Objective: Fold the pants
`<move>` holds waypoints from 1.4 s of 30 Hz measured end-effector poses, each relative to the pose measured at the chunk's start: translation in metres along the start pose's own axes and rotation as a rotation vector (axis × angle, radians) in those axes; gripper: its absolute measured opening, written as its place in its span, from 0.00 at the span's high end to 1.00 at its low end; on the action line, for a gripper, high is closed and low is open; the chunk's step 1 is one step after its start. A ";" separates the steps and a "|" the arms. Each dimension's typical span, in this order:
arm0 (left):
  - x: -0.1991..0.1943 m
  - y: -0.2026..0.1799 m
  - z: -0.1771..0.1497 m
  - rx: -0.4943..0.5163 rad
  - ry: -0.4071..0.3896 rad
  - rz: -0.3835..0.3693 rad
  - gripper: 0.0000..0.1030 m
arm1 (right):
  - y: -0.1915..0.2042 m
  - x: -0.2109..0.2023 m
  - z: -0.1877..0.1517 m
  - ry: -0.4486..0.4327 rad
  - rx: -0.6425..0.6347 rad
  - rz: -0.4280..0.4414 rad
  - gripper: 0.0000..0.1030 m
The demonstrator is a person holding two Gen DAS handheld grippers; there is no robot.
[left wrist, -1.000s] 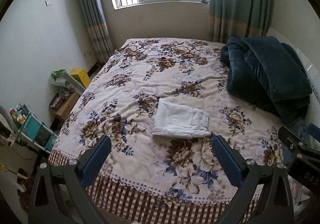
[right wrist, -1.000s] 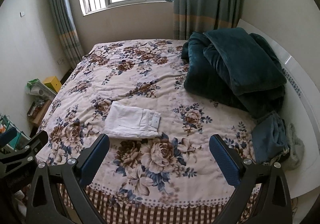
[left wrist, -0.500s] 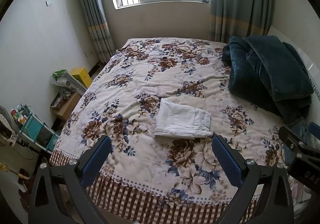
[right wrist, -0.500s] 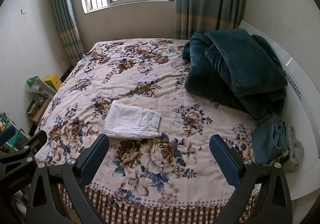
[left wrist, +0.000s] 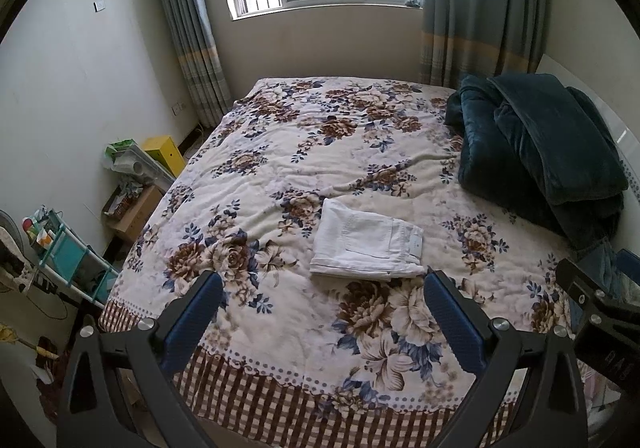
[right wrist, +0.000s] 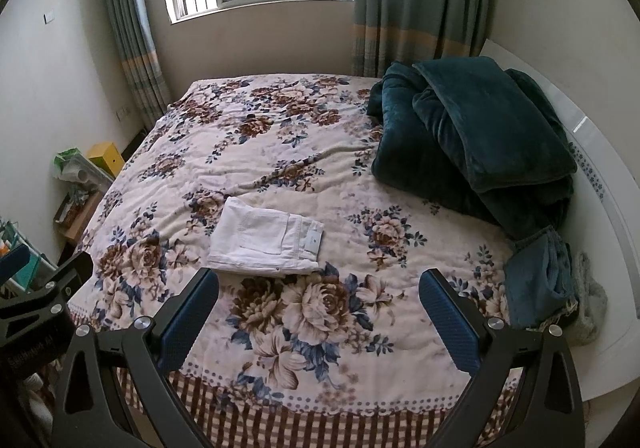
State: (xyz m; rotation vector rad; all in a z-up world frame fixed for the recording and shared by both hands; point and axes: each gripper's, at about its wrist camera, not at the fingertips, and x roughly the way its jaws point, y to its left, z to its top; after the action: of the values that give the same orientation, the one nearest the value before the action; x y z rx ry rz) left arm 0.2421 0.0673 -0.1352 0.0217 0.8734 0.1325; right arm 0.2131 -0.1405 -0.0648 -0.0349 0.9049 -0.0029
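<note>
White pants (left wrist: 366, 244) lie folded into a flat rectangle on the flowered bedspread (left wrist: 280, 168), near the bed's front half. The right wrist view shows the same pants (right wrist: 266, 238) left of centre. My left gripper (left wrist: 320, 308) hangs open above the bed's front edge, nothing between its blue pads. My right gripper (right wrist: 320, 308) is open too, held back over the front edge and apart from the pants. Each gripper's body shows at the other view's side edge.
A dark teal blanket (right wrist: 472, 136) is heaped at the bed's right side, with folded blue cloth (right wrist: 540, 280) and a grey item below it by the white headboard (right wrist: 600, 184). Boxes, a yellow case (left wrist: 164, 152) and a teal rack (left wrist: 60, 252) stand on the floor at left.
Both views have shifted slightly; the pants sit a little farther right in frame. The pants themselves lie as before, and both grippers stay open.
</note>
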 end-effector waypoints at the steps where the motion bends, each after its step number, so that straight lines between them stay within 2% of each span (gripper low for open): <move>1: 0.000 0.000 0.000 0.000 0.001 -0.001 0.00 | 0.001 0.000 -0.001 -0.001 0.002 0.001 0.01; 20: -0.005 0.016 -0.003 -0.041 -0.005 0.011 0.00 | 0.004 0.000 0.005 -0.005 0.003 0.014 0.01; 42: -0.010 0.020 -0.008 -0.032 -0.013 0.037 0.00 | 0.015 0.000 0.007 0.018 0.017 0.036 0.01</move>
State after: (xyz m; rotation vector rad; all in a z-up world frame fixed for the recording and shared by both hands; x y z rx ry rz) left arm 0.2276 0.0857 -0.1312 0.0087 0.8584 0.1810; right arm 0.2182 -0.1258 -0.0606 -0.0029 0.9234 0.0229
